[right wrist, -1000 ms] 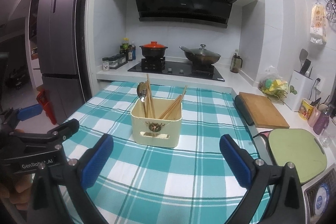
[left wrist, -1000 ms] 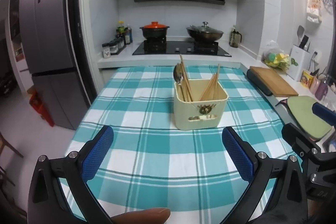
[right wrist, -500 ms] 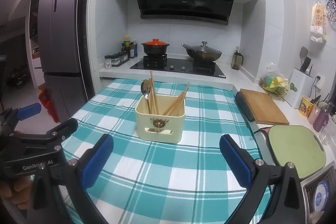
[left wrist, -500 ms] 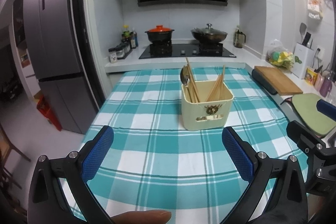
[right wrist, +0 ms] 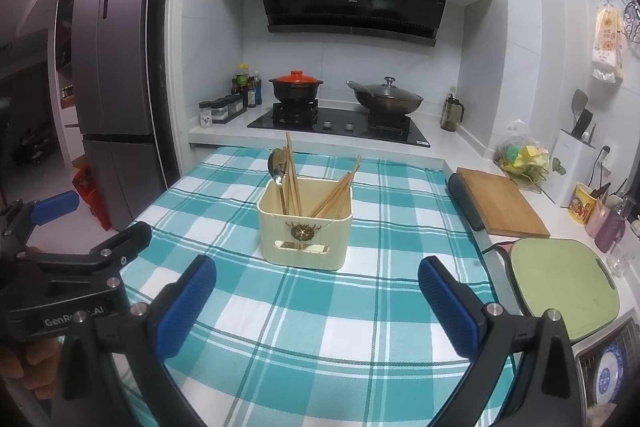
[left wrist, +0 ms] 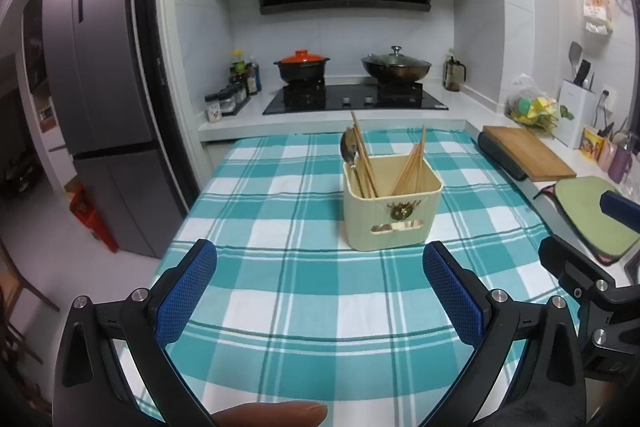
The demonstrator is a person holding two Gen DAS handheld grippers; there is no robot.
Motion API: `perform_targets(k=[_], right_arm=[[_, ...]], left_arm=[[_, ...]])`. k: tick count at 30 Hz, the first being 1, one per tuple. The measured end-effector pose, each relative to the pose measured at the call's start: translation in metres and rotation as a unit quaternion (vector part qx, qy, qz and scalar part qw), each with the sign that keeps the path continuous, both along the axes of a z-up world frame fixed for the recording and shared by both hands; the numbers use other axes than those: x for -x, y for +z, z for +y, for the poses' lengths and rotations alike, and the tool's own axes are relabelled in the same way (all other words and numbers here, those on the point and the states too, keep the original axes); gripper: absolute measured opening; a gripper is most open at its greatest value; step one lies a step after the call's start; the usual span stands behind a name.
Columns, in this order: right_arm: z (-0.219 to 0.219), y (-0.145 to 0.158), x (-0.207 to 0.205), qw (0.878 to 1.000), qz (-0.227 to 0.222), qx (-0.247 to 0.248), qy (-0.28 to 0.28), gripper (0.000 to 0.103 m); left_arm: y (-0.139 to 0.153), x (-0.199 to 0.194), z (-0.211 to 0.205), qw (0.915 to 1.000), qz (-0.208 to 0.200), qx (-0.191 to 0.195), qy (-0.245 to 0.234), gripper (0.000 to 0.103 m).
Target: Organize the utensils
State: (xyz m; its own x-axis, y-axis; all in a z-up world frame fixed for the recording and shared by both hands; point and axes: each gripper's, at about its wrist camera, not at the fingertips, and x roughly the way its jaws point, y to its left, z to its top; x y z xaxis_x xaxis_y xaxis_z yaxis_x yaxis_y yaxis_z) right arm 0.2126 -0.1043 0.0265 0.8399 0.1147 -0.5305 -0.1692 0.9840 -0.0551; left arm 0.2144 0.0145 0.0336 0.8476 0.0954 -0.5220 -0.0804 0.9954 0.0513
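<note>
I see teal check cloth (left wrist: 312,291) under and btwn the fingers. Far ahead: hob w/ red-lid pot (left wrist: 302,66) left, lidded wok (left wrist: 396,66) right. Wood board (right wrist: 500,201) and green mat (right wrist: 560,279) off right; fridge (left wrist: 100,99) left.

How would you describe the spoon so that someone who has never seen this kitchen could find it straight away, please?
On the teal checked tablecloth in front of the stove stands a cream utensil box. The spoon stands in its left back corner, bowl up, beside the wooden chopsticks. It is the only shiny metal piece in the box.
</note>
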Motion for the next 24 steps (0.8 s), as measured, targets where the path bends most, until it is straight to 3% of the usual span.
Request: perform_targets(k=[19, 24], right_arm=[[-0.0075, -0.0056, -0.0034, 1.0, 0.01, 0.004, -0.004, 0.103], [-0.0099, -0.007, -0.0043, 1.0, 0.013, 0.003, -0.009, 0.103]], left_arm=[[-0.0041, -0.0042, -0.0035, 1.0, 0.003, -0.004, -0.007, 0.103], [-0.0014, 0.0013, -0.004, 0.9999, -0.015, -0.001, 0.003, 0.103]])
